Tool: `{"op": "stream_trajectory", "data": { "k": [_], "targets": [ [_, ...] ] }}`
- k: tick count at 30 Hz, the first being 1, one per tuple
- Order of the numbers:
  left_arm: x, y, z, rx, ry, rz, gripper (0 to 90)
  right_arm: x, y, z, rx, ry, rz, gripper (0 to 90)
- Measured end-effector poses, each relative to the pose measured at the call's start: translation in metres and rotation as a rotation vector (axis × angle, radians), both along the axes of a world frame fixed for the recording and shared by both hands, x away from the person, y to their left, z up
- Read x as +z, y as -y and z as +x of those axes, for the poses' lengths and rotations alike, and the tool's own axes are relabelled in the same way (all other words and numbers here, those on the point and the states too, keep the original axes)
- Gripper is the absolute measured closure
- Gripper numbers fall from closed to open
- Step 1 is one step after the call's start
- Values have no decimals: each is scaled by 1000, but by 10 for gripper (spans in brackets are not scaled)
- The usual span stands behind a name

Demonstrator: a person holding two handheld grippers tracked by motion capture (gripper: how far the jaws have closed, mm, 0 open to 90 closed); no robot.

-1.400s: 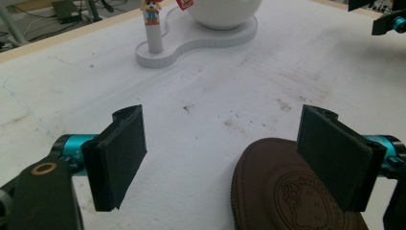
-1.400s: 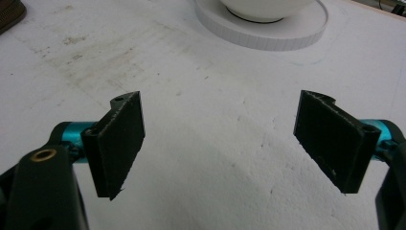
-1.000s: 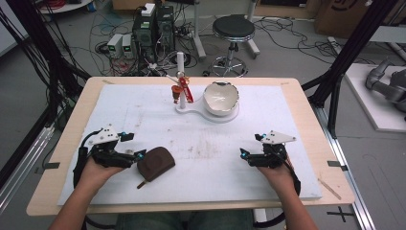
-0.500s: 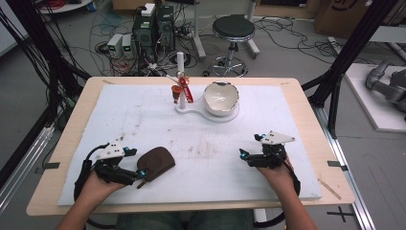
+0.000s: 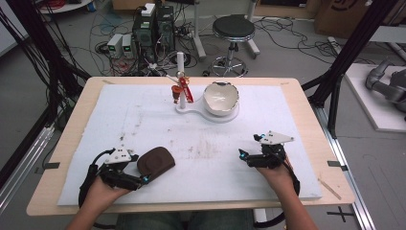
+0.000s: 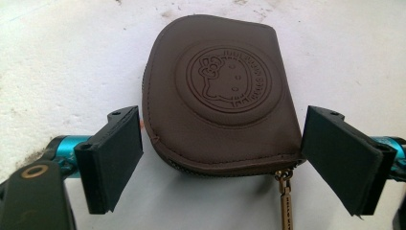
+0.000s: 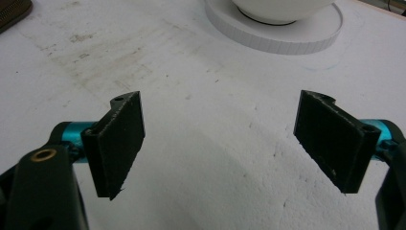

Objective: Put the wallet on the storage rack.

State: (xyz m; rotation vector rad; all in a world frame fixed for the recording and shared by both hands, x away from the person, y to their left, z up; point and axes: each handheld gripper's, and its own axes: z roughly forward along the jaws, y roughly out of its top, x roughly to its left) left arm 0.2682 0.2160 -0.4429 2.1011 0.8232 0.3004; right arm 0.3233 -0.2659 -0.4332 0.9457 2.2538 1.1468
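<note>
Once the left gripper [image 6: 220, 158] had swung in around the pouch [image 6: 218, 91], its wide-open fingers [image 6: 112, 153] flanked the near zip edge untouched, suggesting an imminent grasp, while the right gripper [image 7: 220, 143] gaped empty well right of the pouch.

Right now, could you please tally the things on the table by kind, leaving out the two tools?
Brown pouch: 1
White bowl: 1
White base under the bowl: 1
Red figure on the base's post: 1
Total: 4
</note>
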Motion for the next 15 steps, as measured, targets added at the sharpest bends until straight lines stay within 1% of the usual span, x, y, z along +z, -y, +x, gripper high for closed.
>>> {"op": "stream_trajectory", "data": {
  "k": [2, 6, 9, 13, 15],
  "targets": [
    [-2, 0, -1, 14, -9, -12, 142, 0, -1, 0, -1, -1, -2, 179],
    [-1, 0, -3, 16, -3, -11, 142, 0, -1, 0, 2, 3, -3, 179],
    [-2, 2, -4, 9, -7, 5, 142, 0, -1, -1, 2, 0, -2, 179],
    [-2, 5, -6, 24, -2, 17, 138, 0, -1, -1, 3, 0, -3, 179],
    [-4, 8, -7, 39, -4, 39, 128, 0, -1, 0, 2, 1, -6, 179]
  ]
}}
